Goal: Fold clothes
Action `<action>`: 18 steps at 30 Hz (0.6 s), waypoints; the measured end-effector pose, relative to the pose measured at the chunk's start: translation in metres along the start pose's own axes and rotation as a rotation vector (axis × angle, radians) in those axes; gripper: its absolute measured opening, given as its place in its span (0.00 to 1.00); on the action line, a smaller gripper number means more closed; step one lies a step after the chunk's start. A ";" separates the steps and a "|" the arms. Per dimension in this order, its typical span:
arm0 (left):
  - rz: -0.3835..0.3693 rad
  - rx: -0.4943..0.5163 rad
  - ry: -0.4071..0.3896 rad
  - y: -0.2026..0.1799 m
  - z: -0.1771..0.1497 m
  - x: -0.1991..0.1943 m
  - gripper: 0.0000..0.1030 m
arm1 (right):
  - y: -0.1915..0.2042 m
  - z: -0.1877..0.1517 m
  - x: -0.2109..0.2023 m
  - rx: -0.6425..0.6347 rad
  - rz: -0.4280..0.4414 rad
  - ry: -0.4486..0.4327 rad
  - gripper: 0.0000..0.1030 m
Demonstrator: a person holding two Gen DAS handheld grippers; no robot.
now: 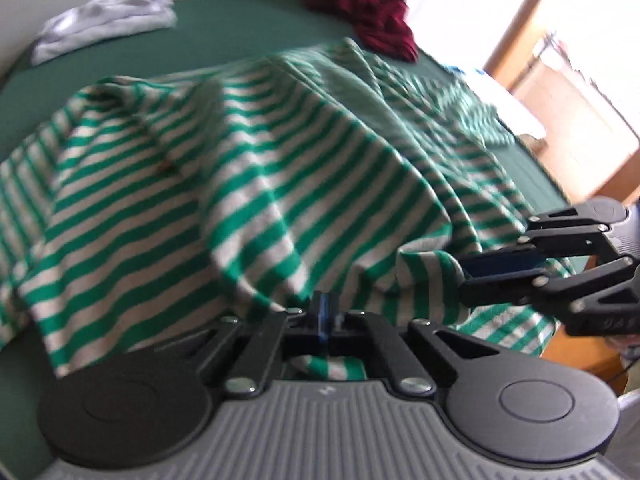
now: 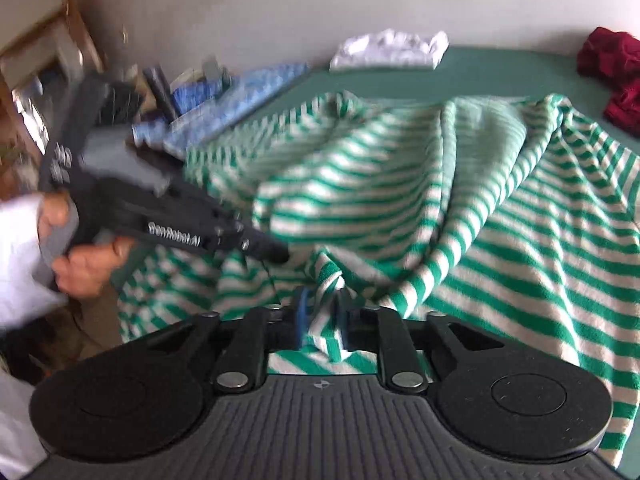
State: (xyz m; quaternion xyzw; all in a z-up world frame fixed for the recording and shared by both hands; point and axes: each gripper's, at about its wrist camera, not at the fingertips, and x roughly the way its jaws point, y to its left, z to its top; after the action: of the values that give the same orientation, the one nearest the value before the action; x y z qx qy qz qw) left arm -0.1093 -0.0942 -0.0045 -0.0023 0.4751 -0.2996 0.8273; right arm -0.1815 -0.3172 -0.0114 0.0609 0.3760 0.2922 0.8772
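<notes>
While bunched, one striped garment [image 1: 256, 168] (two grippers gripping), one white [image 1: 104, 20], one maroon [image 1: 368, 12].

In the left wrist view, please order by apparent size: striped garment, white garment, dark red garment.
1. striped garment, largest, though nearest the camera.
2. white garment and dark red garment: look alike, not ranked.

This is a bedroom in a home. A bed with a green sheet [image 1: 248, 28] carries loose laundry: a striped garment [image 1: 248, 184], a white one [image 1: 104, 20] and a dark red heap [image 1: 368, 12]. Wooden furniture [image 1: 588, 136] stands at the right by a plain wall [image 2: 280, 8].
</notes>
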 end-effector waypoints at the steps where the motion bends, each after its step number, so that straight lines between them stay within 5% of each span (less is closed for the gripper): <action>1: -0.002 -0.016 -0.032 0.001 0.000 -0.010 0.00 | -0.003 0.003 -0.002 0.030 0.000 -0.022 0.22; 6: -0.044 -0.080 -0.125 0.002 0.008 -0.039 0.00 | -0.014 0.014 -0.003 0.130 -0.055 -0.071 0.22; 9: -0.033 0.007 -0.093 -0.018 0.017 -0.019 0.02 | -0.014 0.014 0.005 0.122 -0.114 -0.044 0.22; 13: -0.009 0.184 -0.014 -0.039 0.022 0.016 0.50 | -0.014 0.011 0.007 0.078 -0.180 -0.043 0.22; 16: -0.010 0.208 0.022 -0.043 0.028 0.035 0.54 | -0.018 0.011 0.003 0.079 -0.203 -0.069 0.22; 18: 0.013 0.226 0.042 -0.046 0.027 0.046 0.41 | -0.020 0.011 0.001 0.104 -0.212 -0.084 0.22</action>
State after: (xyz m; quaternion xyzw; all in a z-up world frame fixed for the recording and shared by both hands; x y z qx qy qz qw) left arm -0.0933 -0.1627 -0.0127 0.1006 0.4556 -0.3461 0.8139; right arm -0.1640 -0.3319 -0.0110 0.0783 0.3577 0.1751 0.9139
